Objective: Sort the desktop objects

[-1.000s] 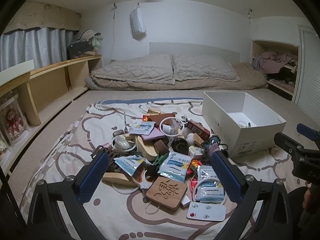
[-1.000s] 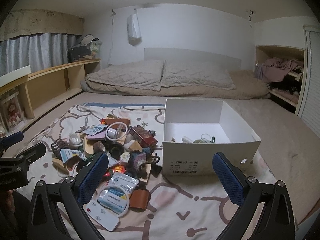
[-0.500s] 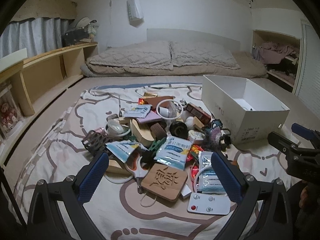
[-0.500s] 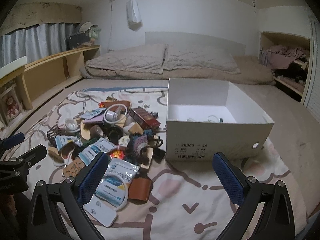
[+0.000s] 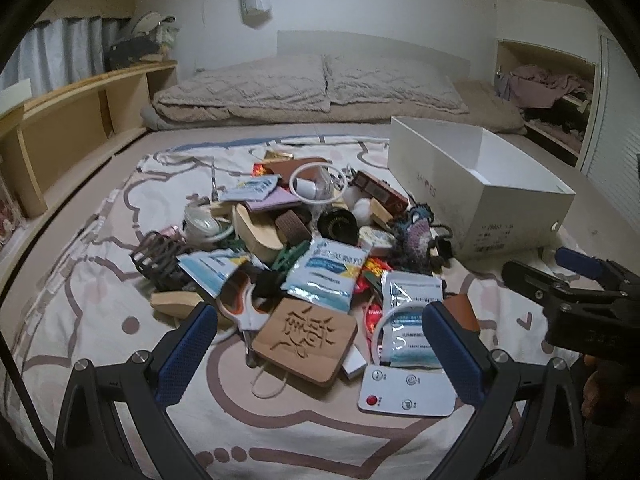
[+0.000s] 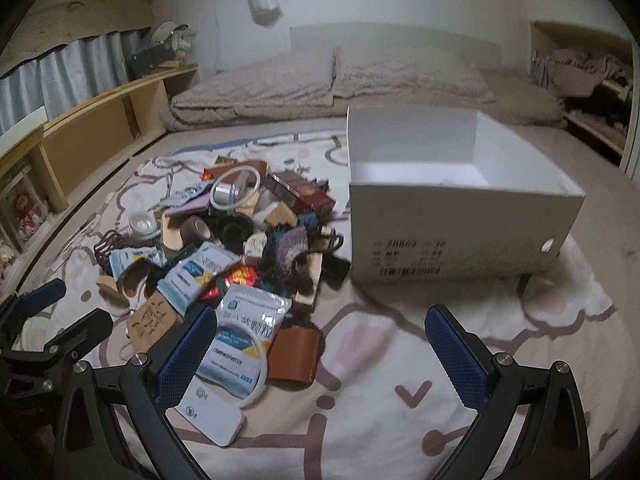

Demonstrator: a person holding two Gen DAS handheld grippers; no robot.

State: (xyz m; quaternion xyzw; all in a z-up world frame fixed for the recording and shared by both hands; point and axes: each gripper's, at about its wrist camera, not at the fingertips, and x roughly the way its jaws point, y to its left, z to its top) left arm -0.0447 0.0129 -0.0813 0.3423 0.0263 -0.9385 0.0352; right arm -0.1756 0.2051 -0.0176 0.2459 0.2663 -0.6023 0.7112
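both grippers, left gripper (image 5: 320, 344) and right gripper (image 6: 320, 344), seemingly dipped nearer the pile (image 5: 304, 240).

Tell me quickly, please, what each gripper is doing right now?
Left gripper: open, holding nothing, above the near edge of the pile.
Right gripper: open, holding nothing, between the pile and the white box.

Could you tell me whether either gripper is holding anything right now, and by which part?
Nothing is held: the left gripper and right gripper are both open above the patterned sheet.

A white wall (image 5: 360, 8) stands far back. Two pillows (image 5: 320, 80) lie below it. Wooden shelves (image 5: 80, 120) and grey curtains (image 5: 60, 52) are on the left.
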